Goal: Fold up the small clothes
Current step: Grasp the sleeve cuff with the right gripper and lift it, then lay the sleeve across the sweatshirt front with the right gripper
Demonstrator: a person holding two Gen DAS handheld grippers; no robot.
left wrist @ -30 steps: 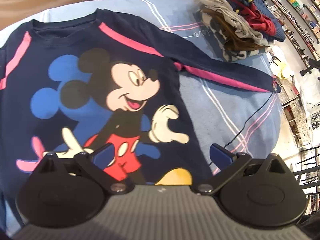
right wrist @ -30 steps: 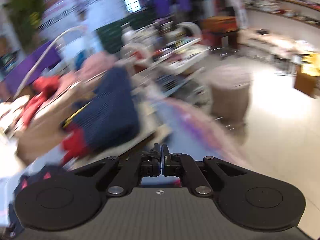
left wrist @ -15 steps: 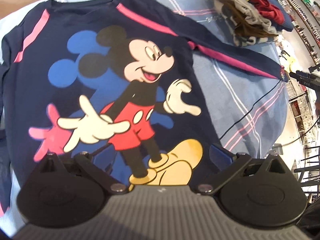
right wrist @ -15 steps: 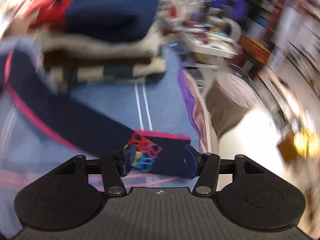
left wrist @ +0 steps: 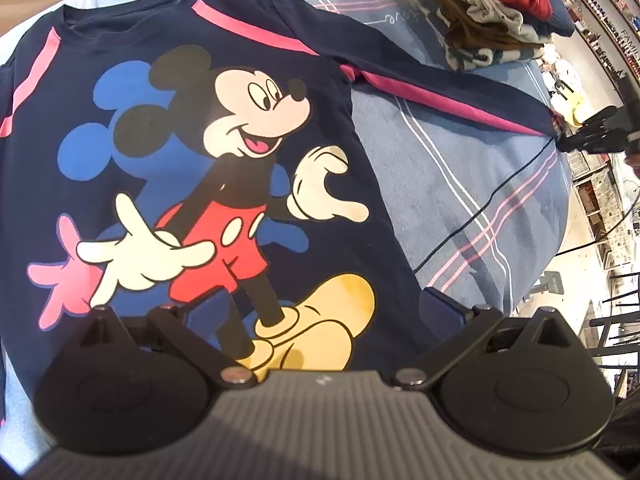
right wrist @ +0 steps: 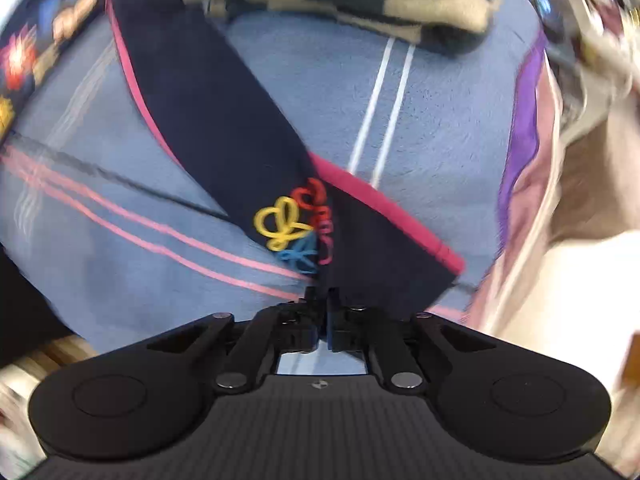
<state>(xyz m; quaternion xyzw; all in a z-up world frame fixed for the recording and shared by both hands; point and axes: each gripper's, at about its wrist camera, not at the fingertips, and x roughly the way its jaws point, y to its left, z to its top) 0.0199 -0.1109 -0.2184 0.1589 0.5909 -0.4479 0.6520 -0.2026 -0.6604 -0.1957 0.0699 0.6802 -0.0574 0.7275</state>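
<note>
Left wrist view: a navy sweatshirt (left wrist: 192,120) lies flat, front up, filling the left and centre of the frame on a blue striped cover (left wrist: 472,184). Its print shows a cartoon mouse in red shorts and yellow shoes; pink stripes run along the shoulders. One sleeve (left wrist: 440,92) stretches toward the right edge. At the upper right sits a pile of folded clothes (left wrist: 492,20); script on the cover beside it is too distorted to read. The left gripper (left wrist: 320,316) stands wide, its fingers spanning the hem at the bottom, pressing nothing.

Right wrist view: the right gripper (right wrist: 323,300), at bottom centre, has just been closing and now pinches the sleeve's cuff (right wrist: 360,248). The cuff bears red, yellow, blue and pink looped embroidery, with no legible letters.
</note>
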